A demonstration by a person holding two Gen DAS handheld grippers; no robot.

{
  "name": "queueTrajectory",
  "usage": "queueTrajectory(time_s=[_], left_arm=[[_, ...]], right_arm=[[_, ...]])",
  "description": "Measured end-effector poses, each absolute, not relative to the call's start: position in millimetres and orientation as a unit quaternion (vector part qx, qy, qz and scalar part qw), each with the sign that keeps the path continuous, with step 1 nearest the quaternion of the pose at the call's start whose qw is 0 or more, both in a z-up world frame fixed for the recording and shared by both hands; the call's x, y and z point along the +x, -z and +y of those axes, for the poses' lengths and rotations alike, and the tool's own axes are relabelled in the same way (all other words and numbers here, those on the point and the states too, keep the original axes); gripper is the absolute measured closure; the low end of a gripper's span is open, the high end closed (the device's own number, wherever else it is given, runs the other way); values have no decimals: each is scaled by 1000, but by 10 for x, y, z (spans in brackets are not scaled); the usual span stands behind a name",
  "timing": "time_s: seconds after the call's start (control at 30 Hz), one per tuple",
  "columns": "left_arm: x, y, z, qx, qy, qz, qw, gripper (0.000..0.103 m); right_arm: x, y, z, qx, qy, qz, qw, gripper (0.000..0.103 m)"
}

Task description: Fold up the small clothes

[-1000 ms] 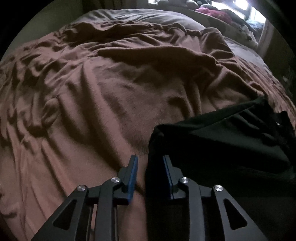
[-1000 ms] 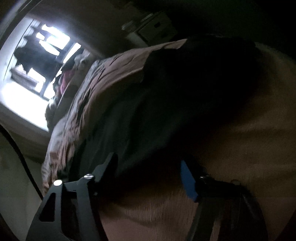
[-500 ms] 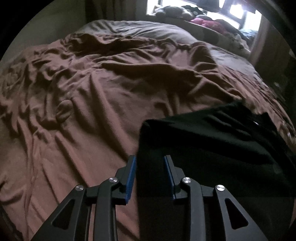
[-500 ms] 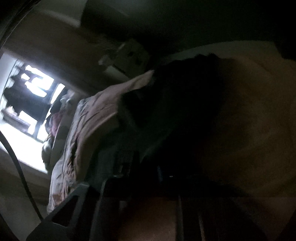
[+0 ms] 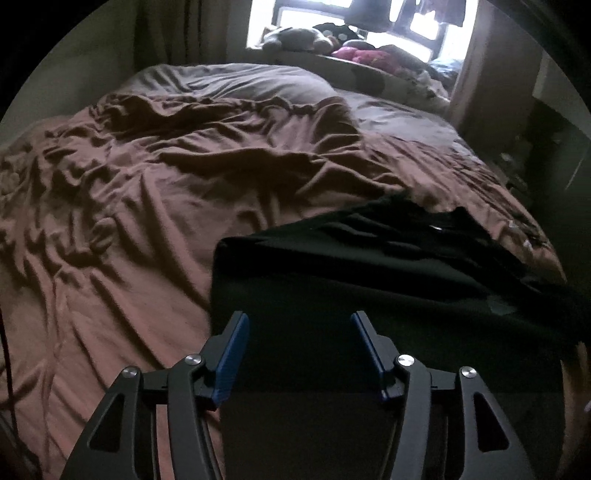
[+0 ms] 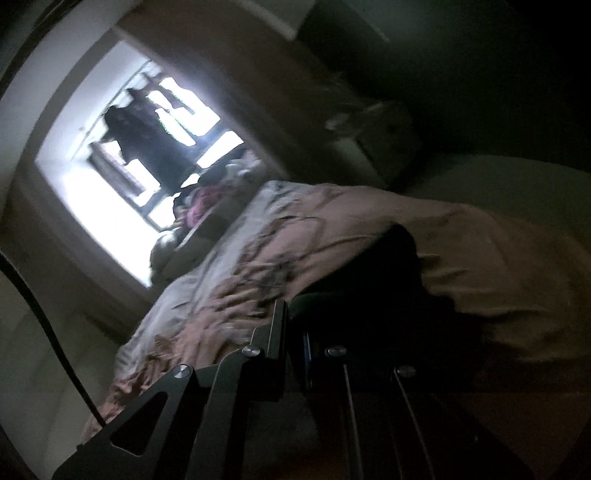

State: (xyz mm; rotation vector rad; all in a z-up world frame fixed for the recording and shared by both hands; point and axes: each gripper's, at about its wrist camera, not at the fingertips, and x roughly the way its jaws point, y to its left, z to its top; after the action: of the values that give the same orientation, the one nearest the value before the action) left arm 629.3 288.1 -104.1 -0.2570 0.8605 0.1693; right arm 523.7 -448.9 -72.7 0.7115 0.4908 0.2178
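We see the black garment (image 5: 388,280) lying on the brown blanket (image 5: 155,192) near the bed's right edge, its folded left edge straight. Our left gripper (image 5: 298,345) hangs above the garment's near part; its jaws have just been opening and now stand apart, with cloth below them but not pinched. Our right gripper (image 6: 295,332) has just closed and is clamped on a dark fold of the same garment (image 6: 373,291). To the left, the wrinkled blanket runs bare toward the far pillow (image 5: 236,83) and window (image 5: 369,26).
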Motion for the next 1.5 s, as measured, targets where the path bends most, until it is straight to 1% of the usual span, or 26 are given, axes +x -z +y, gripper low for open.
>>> queueTrajectory(time_s=[0.07,0.13,0.53,0.7,0.87,1.03,1.1,1.27,1.5], left_arm=[[6236,996,2821,-122,-72,409,901,42],[6187,974,2784,-124,-64,406,903,37],[6036,991,2692,-141,-27,400,905,37],[5946,964,2717,-145,-24,397,906,37],[5831,934,2758,-148,-25,390,908,36],[5758,945,2790,-154,-24,390,907,34],[5748,954,2793,-156,-25,390,907,34],[5727,1004,2785,-166,-20,394,904,34],[5712,1097,2697,-165,-12,400,902,34]], right_arm=[[5185,626,-4407,336,-126,234,903,99],[5191,564,-4328,332,-142,233,903,99],[5279,109,-3445,273,-278,206,898,99],[5480,179,-3062,259,-321,206,887,99],[5665,334,-2764,245,-357,227,872,99],[5768,338,-2689,230,-381,248,861,99],[5742,324,-2632,221,-385,263,856,99],[5848,611,-2448,205,-395,319,837,99],[5887,868,-2107,168,-402,382,815,99]])
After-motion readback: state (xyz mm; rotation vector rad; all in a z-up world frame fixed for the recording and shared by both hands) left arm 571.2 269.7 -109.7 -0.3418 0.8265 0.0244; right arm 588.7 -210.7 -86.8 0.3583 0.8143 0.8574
